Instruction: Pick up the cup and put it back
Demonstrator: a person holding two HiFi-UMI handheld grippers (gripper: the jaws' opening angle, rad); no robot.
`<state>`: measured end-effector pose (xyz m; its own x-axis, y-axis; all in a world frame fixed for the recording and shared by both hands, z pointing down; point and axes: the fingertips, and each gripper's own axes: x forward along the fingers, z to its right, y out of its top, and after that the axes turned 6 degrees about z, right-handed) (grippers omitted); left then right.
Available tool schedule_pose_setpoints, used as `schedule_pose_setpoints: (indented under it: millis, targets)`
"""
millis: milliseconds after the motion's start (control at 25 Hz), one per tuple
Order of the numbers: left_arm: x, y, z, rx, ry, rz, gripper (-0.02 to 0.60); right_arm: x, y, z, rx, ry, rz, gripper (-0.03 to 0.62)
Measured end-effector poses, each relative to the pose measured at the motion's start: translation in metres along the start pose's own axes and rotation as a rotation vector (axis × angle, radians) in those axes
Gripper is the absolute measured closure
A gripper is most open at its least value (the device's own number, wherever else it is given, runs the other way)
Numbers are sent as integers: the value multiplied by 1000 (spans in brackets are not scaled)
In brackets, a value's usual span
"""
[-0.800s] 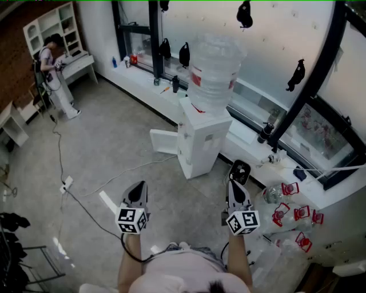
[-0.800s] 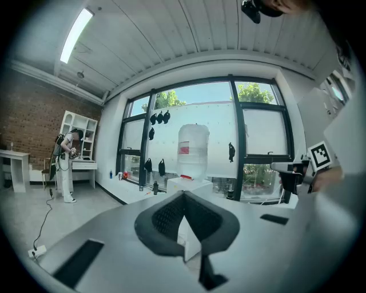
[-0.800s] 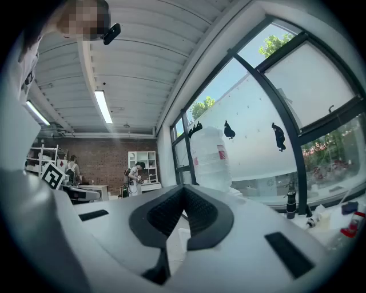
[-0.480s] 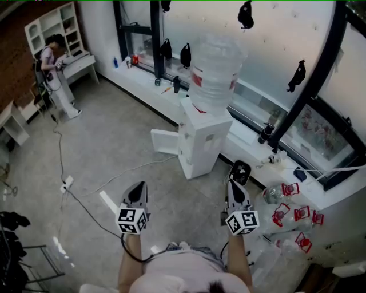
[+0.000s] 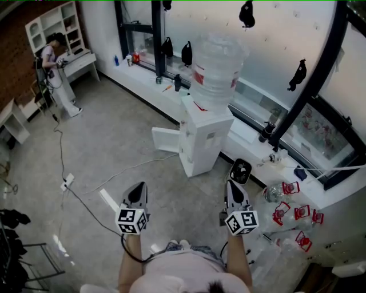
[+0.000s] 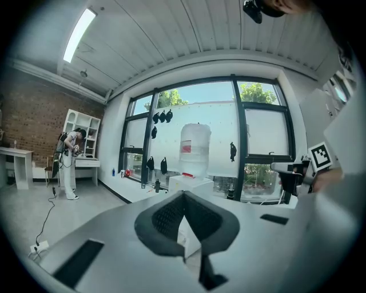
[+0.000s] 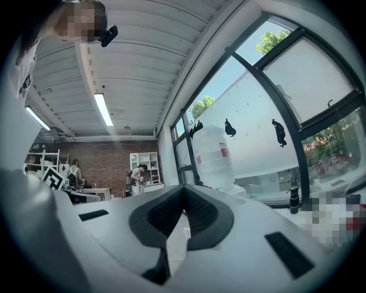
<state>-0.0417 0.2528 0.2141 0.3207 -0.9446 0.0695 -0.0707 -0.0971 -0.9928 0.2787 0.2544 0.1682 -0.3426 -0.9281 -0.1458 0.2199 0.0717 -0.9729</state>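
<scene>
A pale grey floor [image 5: 114,143] fills most of the head view, edged at the far side by a wall of dark-framed windows [image 5: 274,68] above a long white sill [image 5: 146,77]. In front of the sill stands a white water dispenser [image 5: 203,146] carrying a large clear bottle [image 5: 217,66] with a red label, and a white panel [image 5: 164,141] juts out at floor level on its left side. At the far left a person [image 5: 54,66] stands at a white worktop [image 5: 81,62] below white shelves [image 5: 54,23]. A thin cable [image 5: 91,214] trails over the floor from a white socket strip [image 5: 67,182] towards the wearer. Clear bottles with red labels [image 5: 286,203] lie in a heap beside the sill at the right. The wearer's two forearms reach forward, well apart. The left tool [image 5: 137,191] points over bare floor, and its own view shows the dark pads pressed together at the tips with nothing between them. The right tool [image 5: 234,191] is likewise closed tight and empty, aimed just right of the dispenser. A small dark round object [image 5: 240,170] sits just ahead of the right tool's tip. Whether it is the cup cannot be told, and no view shows a cup plainly. Small dark shapes [image 5: 247,14] hang on the glass.
</scene>
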Motion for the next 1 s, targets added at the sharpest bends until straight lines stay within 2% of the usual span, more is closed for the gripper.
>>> schedule_pose_setpoints:
  millis: [560,760,1000]
  targets:
    - [-8,-2,-4,1,4,-8,557,3,1,-17,28,58,20,578]
    - [-10,-5,-3,1,0,-14,557,3,3,-24,65,92,42,393]
    - [-14,-9,-4,-8,-3,-29,557,3,6,-33,64,112,45,281]
